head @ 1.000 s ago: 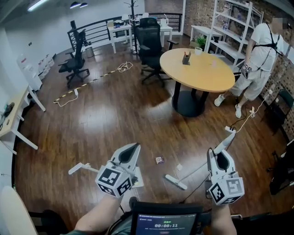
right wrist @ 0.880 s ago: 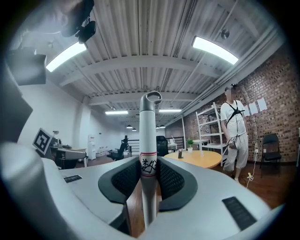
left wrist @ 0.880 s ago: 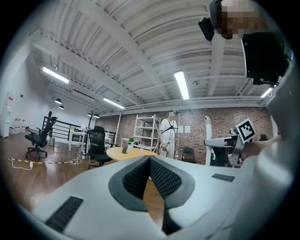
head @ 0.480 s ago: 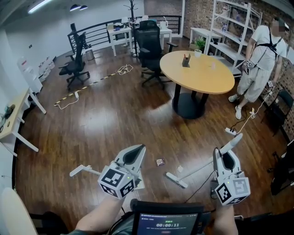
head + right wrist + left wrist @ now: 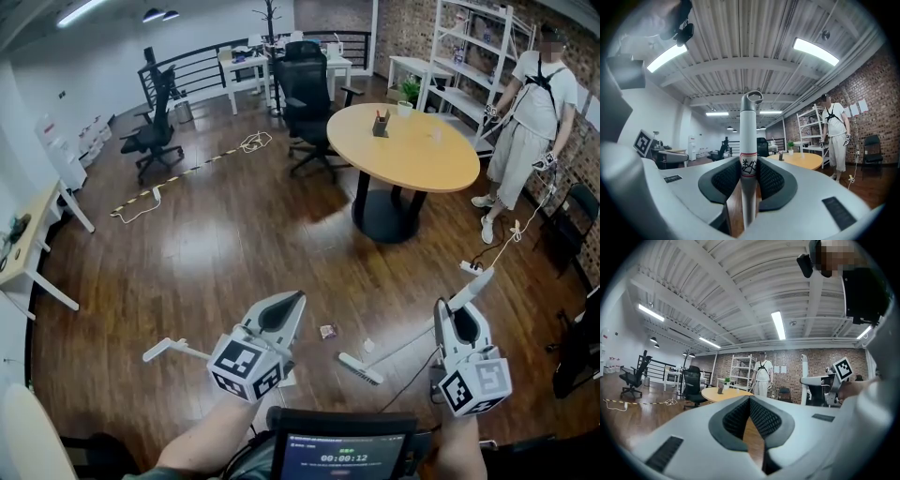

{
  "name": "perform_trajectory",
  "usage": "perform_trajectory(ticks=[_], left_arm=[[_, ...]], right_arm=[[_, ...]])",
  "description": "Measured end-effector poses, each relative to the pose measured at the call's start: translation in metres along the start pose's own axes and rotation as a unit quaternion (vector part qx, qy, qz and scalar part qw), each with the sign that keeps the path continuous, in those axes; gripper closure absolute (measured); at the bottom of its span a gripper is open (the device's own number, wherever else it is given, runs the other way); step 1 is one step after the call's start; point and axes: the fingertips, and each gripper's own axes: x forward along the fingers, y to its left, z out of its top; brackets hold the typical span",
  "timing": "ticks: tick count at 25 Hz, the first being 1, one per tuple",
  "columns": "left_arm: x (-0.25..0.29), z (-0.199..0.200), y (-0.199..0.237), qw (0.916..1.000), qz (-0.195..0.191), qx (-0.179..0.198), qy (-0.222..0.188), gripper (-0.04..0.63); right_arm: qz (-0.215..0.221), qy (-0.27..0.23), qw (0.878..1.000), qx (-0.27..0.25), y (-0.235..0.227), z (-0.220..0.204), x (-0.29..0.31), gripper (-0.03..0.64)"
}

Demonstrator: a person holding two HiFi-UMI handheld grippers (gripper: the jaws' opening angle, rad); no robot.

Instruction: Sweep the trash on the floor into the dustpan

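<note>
Head view: right tongs [image 5: 458, 314] clamp the broom handle [image 5: 748, 126]; brush head [image 5: 359, 369] rests on floor just right of trash wrapper [image 5: 327, 331]. Left tongs [image 5: 284, 307] pinched together, empty, above white dustpan [image 5: 160, 349].

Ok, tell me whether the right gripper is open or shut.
Shut: the right gripper clamps the white broom handle from both sides.
</note>
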Motion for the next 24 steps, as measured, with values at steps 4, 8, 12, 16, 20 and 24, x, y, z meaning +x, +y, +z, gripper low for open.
perform_trajectory(ticks=[4, 8, 12, 16, 20, 24], left_arm=[[0.010, 0.003, -0.005, 1.0000, 0.000, 0.000, -0.006, 0.584], [0.021, 0.006, -0.008, 0.9999, -0.005, 0.000, -0.009, 0.584], [0.025, 0.012, -0.015, 0.9999, -0.011, 0.002, -0.011, 0.584], [0.024, 0.013, -0.017, 0.9998, -0.015, 0.001, -0.010, 0.584], [0.022, 0.012, -0.015, 0.9998, -0.018, -0.001, -0.008, 0.584], [0.025, 0.006, -0.019, 0.9997, -0.022, -0.003, -0.007, 0.585]], right_arm=[[0.000, 0.001, 1.000, -0.003, -0.003, -0.001, 0.001, 0.482], [-0.001, 0.003, 1.000, -0.004, -0.004, -0.003, 0.004, 0.482], [-0.003, 0.004, 1.000, -0.007, -0.004, 0.000, 0.001, 0.482], [-0.006, 0.004, 1.000, -0.007, -0.001, 0.000, -0.001, 0.482], [-0.007, 0.004, 1.000, -0.007, 0.004, 0.001, 0.000, 0.482], [0.003, 0.006, 1.000, -0.002, 0.004, -0.006, 0.000, 0.482]])
